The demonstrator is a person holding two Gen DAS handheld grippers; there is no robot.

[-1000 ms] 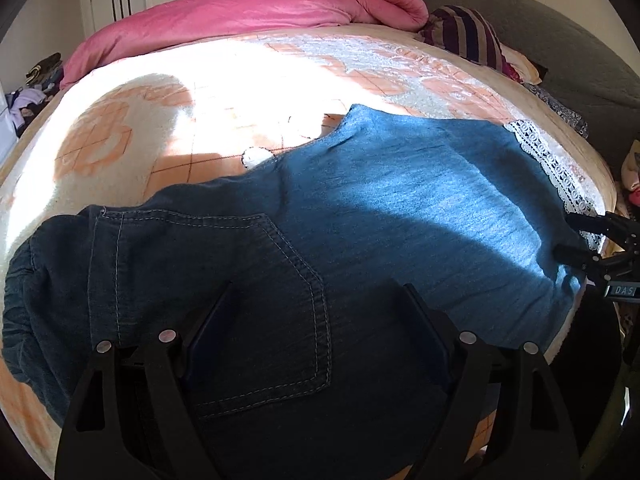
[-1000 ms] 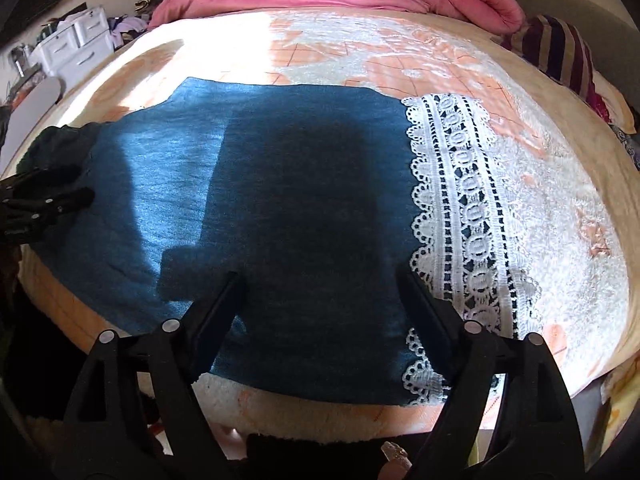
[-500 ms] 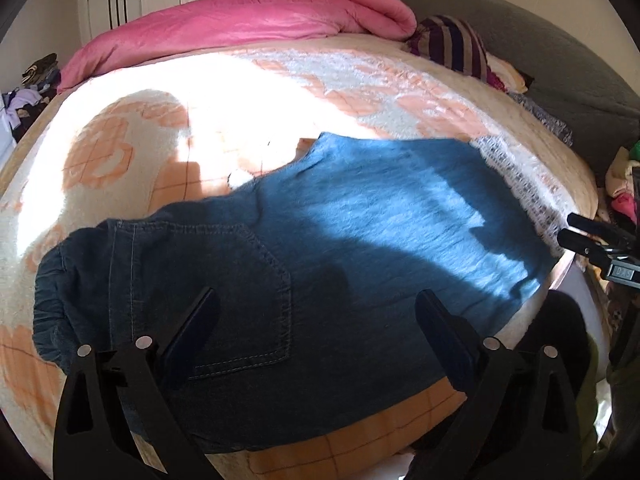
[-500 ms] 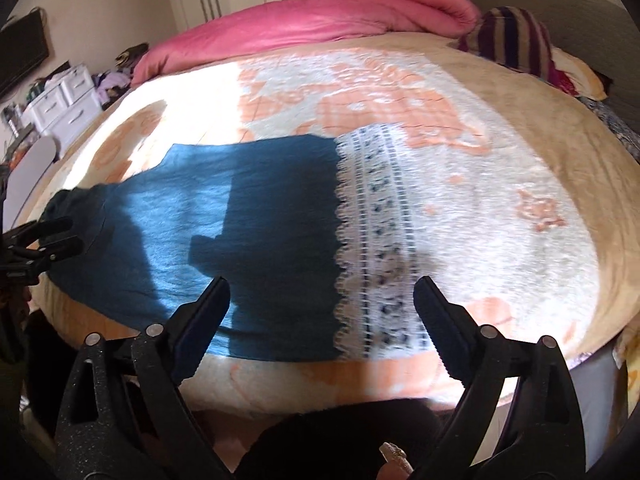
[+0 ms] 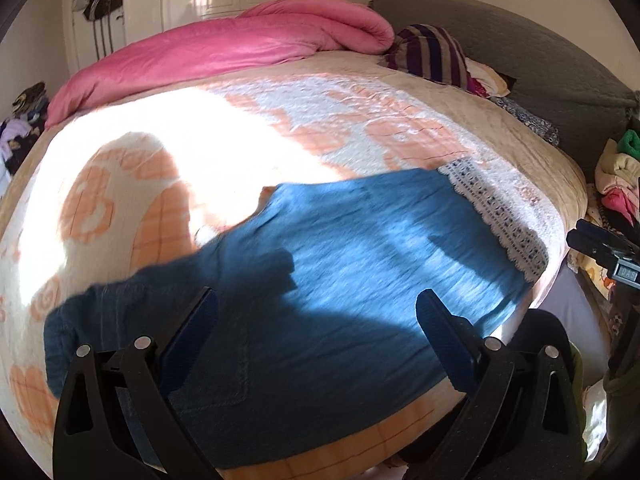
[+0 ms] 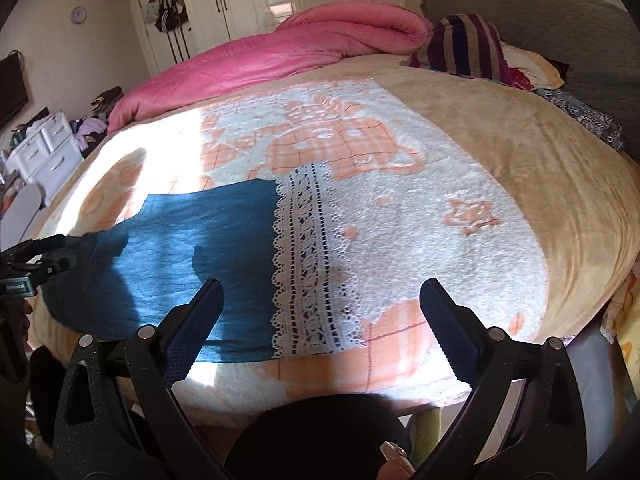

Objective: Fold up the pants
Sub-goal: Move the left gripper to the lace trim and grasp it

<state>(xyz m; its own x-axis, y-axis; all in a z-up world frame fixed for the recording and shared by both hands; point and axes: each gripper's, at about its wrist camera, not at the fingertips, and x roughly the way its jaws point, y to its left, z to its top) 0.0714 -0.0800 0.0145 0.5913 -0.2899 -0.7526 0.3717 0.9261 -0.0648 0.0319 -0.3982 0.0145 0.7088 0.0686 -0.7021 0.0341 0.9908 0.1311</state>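
Blue denim pants [image 5: 340,280] lie flat across the near edge of the bed, waist and back pocket at the left, white lace hem [image 6: 304,260] at the right. My left gripper [image 5: 316,294] hangs open above the seat of the pants, with nothing between its fingers. My right gripper [image 6: 320,283] hovers above the lace hem and the blanket; its jaws are opening and hold nothing. Each gripper shows in the other's view: the right gripper [image 5: 600,244] off the bed's right edge, the left gripper [image 6: 36,256] over the waist end.
A peach and white blanket [image 6: 440,220] covers the bed. A pink duvet [image 5: 224,48] and a striped pillow [image 5: 432,52] lie at the far side by the grey headboard [image 5: 540,64]. Clothes are piled [image 5: 616,176] at the right; white drawers [image 6: 44,148] stand at the left.
Both grippers have lifted and drawn back from the pants, and their jaws have spread wider. The right one has swung right, from over the denim leg to over the lace hem.
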